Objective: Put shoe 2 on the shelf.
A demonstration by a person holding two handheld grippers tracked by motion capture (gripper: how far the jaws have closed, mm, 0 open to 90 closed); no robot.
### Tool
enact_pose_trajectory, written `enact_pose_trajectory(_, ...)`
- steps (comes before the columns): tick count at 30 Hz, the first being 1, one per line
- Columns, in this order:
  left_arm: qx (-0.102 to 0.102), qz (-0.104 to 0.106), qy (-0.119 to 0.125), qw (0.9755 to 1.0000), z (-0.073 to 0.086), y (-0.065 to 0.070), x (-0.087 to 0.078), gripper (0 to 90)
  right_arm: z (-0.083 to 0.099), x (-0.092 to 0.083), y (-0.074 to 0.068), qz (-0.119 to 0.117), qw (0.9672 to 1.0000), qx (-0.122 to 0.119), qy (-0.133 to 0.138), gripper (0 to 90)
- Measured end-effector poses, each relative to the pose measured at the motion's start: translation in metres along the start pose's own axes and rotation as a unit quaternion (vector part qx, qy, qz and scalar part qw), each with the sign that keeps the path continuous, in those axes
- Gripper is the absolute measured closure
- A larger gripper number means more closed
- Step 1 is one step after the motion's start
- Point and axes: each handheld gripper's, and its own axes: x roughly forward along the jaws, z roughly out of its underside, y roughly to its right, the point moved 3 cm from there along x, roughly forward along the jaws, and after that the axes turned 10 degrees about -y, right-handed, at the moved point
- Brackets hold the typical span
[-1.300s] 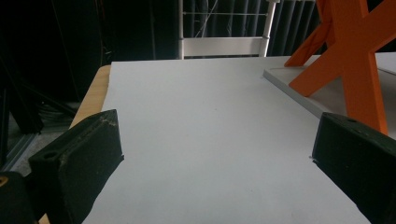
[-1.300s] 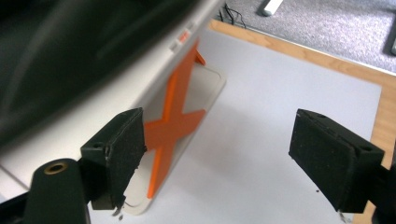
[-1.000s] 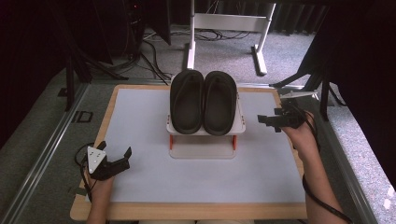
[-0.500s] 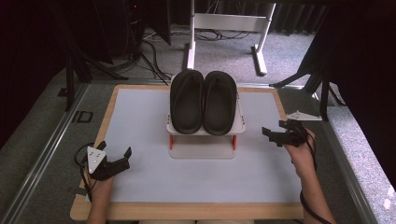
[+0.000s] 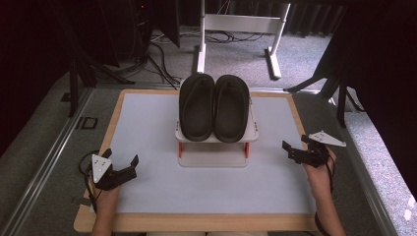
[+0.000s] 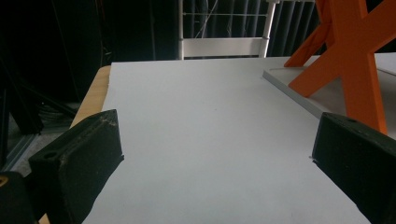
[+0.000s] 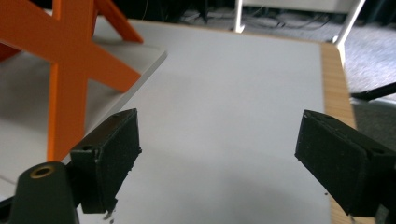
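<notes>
The left gripper sits low over the near-left part of the table, jaws spread wide with nothing between them. In the left gripper view its pads are blocky, matte black and slightly gritty, and only bare white board lies in the gap. A grey three-cornered plate rides on top, and a cable loops off by the wrist.

The right gripper hangs over the right side of the table, jaws likewise spread and empty; its own view shows the same rough black pads with white surface between them. Compared with half a second ago it has come nearer the person and a little lower along the right edge, while the left one has hardly shifted.

Between the two, at the table's middle and toward the far edge, stands a small rack: a pale flat top shelf and a pale base plate joined by orange crossed legs with flat, squared edges. Two black slippers lie side by side on the top shelf, smooth and rounded, toes away from the person; they have not moved.

The table is a smooth white sheet framed by a light wood rim. Open white surface runs left, right and in front of the rack, and each gripper is well apart from it. The right gripper is close to the right rim; the left is near the near-left corner.
</notes>
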Motion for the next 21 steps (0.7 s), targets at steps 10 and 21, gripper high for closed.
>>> enact_pose_trajectory(10, 0.0, 0.0, 0.0, 1.0, 0.0, 0.0, 0.0, 1.2, 0.033, 0.0, 0.01, 0.024, 0.9996, 0.013, -0.003, 13.4)
enact_pose_trajectory(21, 0.003, -0.001, 0.001, 1.0, 0.0, 0.0, -0.001, 1.2, 0.061, -0.01, 0.014, 0.09, 0.9946, 0.039, 0.031, 12.8)
